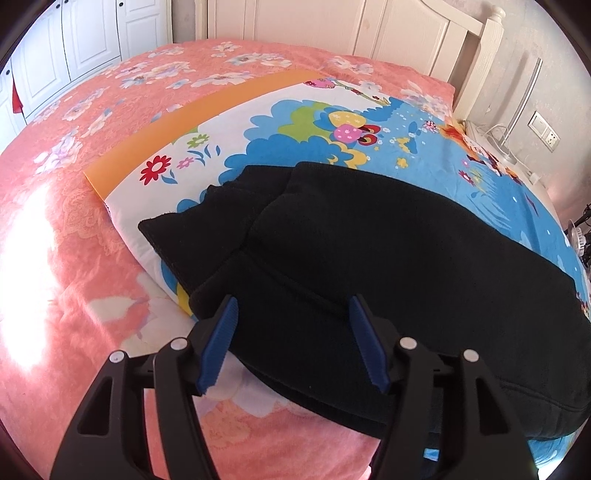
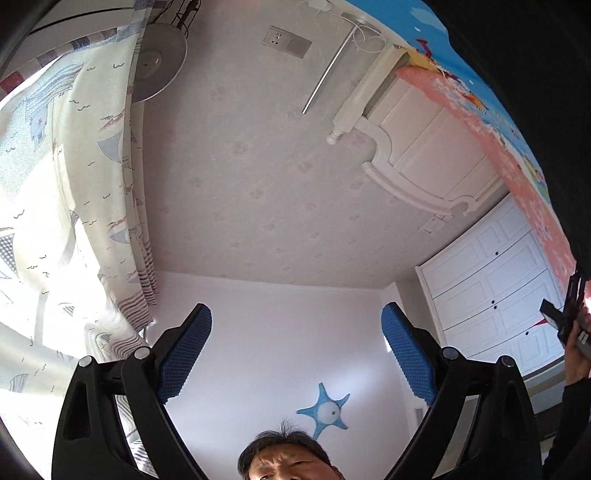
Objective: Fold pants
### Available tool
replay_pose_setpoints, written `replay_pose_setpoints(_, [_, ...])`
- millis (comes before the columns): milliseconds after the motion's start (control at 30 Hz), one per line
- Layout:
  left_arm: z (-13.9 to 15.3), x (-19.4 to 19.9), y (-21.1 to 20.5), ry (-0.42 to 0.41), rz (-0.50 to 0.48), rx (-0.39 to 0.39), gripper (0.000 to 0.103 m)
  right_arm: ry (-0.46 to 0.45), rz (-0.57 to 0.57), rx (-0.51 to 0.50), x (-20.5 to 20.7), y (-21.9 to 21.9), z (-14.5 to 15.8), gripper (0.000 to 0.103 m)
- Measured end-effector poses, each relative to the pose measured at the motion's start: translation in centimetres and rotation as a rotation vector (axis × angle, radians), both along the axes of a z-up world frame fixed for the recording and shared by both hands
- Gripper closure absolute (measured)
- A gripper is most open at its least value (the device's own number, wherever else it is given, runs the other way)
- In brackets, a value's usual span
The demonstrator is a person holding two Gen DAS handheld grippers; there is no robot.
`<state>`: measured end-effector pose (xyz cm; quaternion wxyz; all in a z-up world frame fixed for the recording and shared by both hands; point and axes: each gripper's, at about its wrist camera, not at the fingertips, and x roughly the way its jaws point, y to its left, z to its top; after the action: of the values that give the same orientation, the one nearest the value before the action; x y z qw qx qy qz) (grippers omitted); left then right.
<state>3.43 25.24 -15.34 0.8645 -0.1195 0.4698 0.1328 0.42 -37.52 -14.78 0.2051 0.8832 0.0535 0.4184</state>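
Note:
Black pants (image 1: 369, 258) lie folded in a thick stack on a cartoon-print blanket (image 1: 295, 122) on the bed. My left gripper (image 1: 293, 314) is open, its blue pads (image 1: 218, 347) just above the near edge of the pants, holding nothing. My right gripper (image 2: 295, 321) is open and empty, turned upside down and pointing at the wall and ceiling, away from the bed. A dark edge of the pants (image 2: 535, 74) shows at the top right of the right wrist view. The left gripper (image 2: 570, 314) shows small at that view's right edge.
The bed has a pink floral cover (image 1: 74, 258) and a white headboard (image 1: 332, 33). White wardrobe doors (image 1: 74, 40) stand at the far left. A curtain (image 2: 55, 203), a fan (image 2: 159, 62) and a person's head (image 2: 284, 454) show in the right wrist view.

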Motion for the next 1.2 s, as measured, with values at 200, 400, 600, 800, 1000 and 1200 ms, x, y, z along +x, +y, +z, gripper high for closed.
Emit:
replay_pose_setpoints(200, [0.1, 0.3, -0.4, 0.06, 0.009, 0.036, 0.04, -0.006, -0.002, 0.051, -0.4, -0.8, -1.2, 0.012])
replay_pose_setpoints(400, [0.6, -0.4, 0.7, 0.134, 0.116, 0.092, 0.04, -0.002, -0.013, 0.081, -0.6, -1.7, -1.8, 0.012])
replay_pose_setpoints(600, [3.1, -1.2, -0.8, -0.004, 0.083, 0.072, 0.04, 0.013, -0.011, 0.092, -0.7, -1.6, -2.2, 0.012])
replay_pose_setpoints(800, [2.6, -0.7, -5.0, -0.057, -0.13, 0.021, 0.039, 0.008, -0.012, 0.086, -0.8, -1.5, -1.8, 0.012])
replay_pose_setpoints(1000, [-0.9, -0.7, -3.9, 0.061, -0.111, -0.018, 0.036, 0.022, 0.011, 0.009, -1.1, -1.8, -1.7, 0.012])
replay_pose_setpoints(1200, [-0.1, -1.9, -3.1, 0.061, -0.061, 0.071, 0.036, 0.226, 0.033, -1.023, -1.9, -7.4, 2.3, 0.012])
